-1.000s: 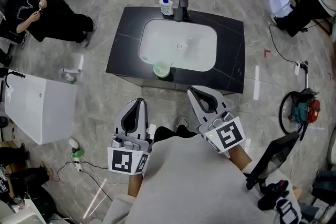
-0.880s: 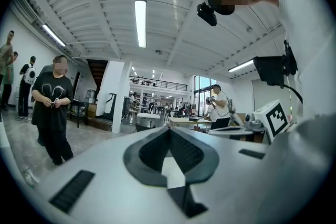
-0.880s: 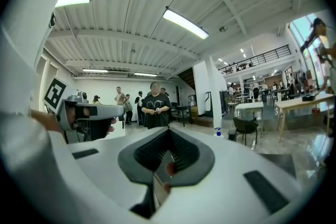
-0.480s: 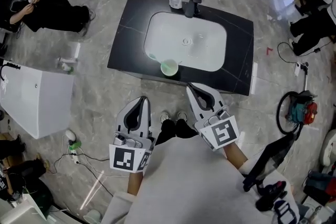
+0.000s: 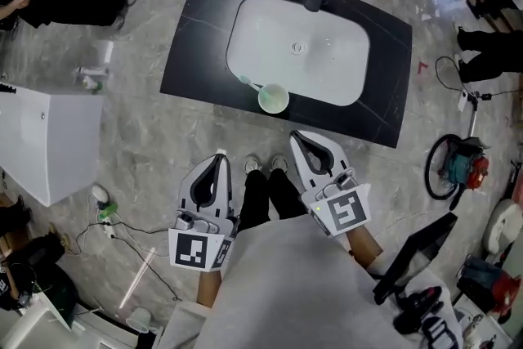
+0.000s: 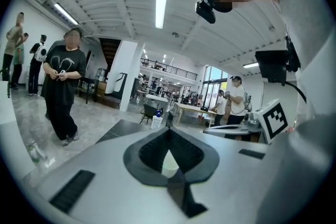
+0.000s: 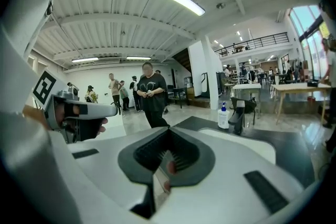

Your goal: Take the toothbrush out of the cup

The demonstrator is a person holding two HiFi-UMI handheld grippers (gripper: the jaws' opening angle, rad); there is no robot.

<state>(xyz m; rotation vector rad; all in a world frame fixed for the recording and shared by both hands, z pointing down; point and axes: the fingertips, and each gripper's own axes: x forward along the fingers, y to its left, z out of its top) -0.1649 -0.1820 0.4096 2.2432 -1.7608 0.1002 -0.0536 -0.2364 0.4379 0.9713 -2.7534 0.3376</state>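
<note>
The toothbrush (image 5: 250,82) stands in the green cup (image 5: 273,99) with its free end leaning left over the basin (image 5: 327,61) rim. The cup sits at the front edge of the black counter (image 5: 192,53), the side nearest you, which I judge leaves it within easy reach. Your left gripper (image 5: 219,158) and right gripper (image 5: 298,138) are both clenched on nothing, short of that front edge and well apart from the cup; I judge one must unclench before taking the brush.

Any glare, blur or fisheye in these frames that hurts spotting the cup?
Head view: sharp, evenly lit, edges bend slightly; cup and toothbrush read clearly. Left gripper view: strong fisheye, black corners, ceiling light blown out, near foreground soft. Right gripper view: same fisheye, windows at right overexposed.
</note>
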